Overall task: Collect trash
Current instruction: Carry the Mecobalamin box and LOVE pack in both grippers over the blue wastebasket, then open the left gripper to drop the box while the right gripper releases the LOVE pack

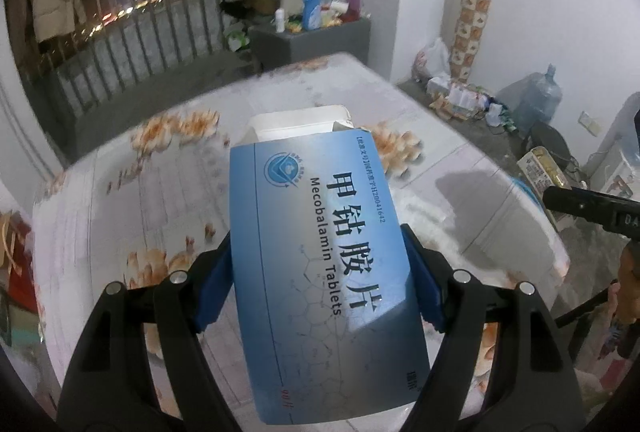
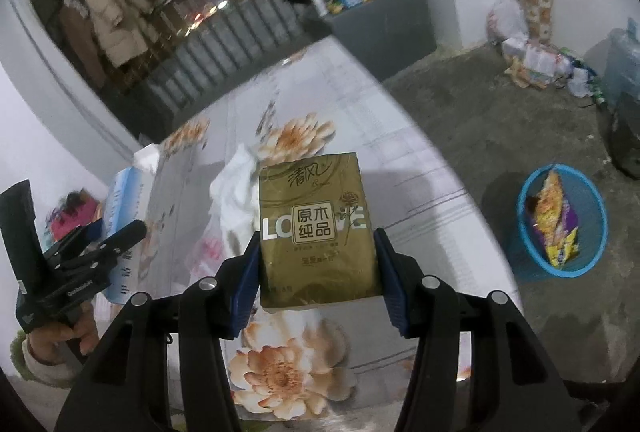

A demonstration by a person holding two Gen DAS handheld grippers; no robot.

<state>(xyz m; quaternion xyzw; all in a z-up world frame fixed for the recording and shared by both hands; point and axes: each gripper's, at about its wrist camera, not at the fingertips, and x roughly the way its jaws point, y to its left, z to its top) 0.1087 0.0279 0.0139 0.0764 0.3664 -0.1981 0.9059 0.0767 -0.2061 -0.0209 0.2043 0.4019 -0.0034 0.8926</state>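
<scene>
A blue medicine box [image 1: 320, 252] printed "Mecobalamin Tablets" sits lengthwise between the blue pads of my left gripper [image 1: 316, 232], which is shut on it. The box's far end is open, with a white flap showing. My right gripper [image 2: 318, 234] is shut on a gold tissue pack [image 2: 316, 228], its pads pressing both long sides. Both are held above a table with a floral cloth [image 2: 280, 372]. A crumpled white tissue [image 2: 236, 184] lies on the cloth behind the pack. In the right wrist view my left gripper [image 2: 100, 232] is at the left with the blue box [image 2: 124, 192].
A blue mesh basket [image 2: 524, 232] with snack wrappers inside stands on the concrete floor right of the table. A grey cabinet [image 1: 312, 40] loaded with bottles stands behind the table. Bags, packets and a water jug [image 1: 540, 96] line the far wall. A railing [image 1: 140, 32] runs at the back left.
</scene>
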